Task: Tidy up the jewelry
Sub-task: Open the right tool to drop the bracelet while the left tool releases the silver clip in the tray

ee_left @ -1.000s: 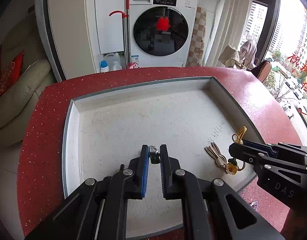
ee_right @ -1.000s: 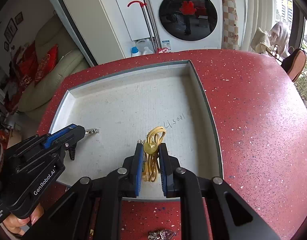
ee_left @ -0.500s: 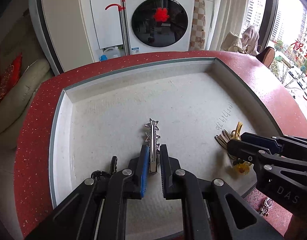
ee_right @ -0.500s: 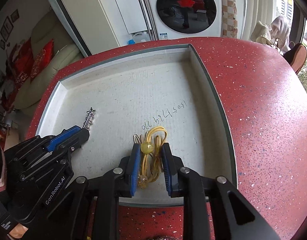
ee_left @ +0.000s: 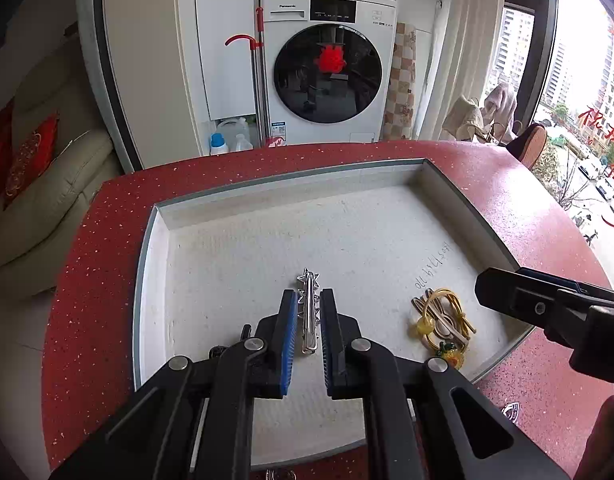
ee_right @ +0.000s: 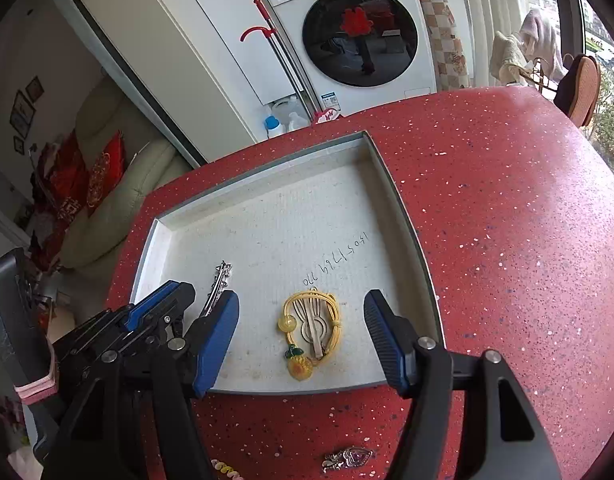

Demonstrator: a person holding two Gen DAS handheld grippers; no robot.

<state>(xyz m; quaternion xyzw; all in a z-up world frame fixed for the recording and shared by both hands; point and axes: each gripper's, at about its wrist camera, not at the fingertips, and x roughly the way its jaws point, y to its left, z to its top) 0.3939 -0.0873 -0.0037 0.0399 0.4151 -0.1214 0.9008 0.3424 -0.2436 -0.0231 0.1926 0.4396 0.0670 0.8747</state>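
Observation:
A silver star-studded hair clip [ee_left: 308, 280] sticks forward from my left gripper [ee_left: 309, 296], which is shut on it low over the white tray [ee_left: 291, 178]. The right wrist view shows that clip [ee_right: 221, 276] and left gripper [ee_right: 179, 294] at the tray's left front. My right gripper [ee_right: 301, 298] hangs above the tray's front right, its jaws opening wide. Under it a yellow hair tie [ee_right: 335, 320] with a sunflower charm [ee_right: 299, 368] lies loose on a beige rabbit clip [ee_right: 313, 330], touched by neither pad. In the left wrist view the tie [ee_left: 447, 296] lies left of the right gripper [ee_left: 507, 292].
The tray [ee_right: 267, 156] is sunk into a red speckled tabletop [ee_right: 507, 220]. A silver brooch [ee_right: 347, 458] and a yellow spiral tie [ee_right: 225, 470] lie on the red top near its front edge. A small black item [ee_left: 227, 350] sits in the tray's left front.
My right gripper's jaws have spread apart and let go of the yellow hair tie, which now lies on the tray. The left gripper still grips the silver clip, which now points forward.

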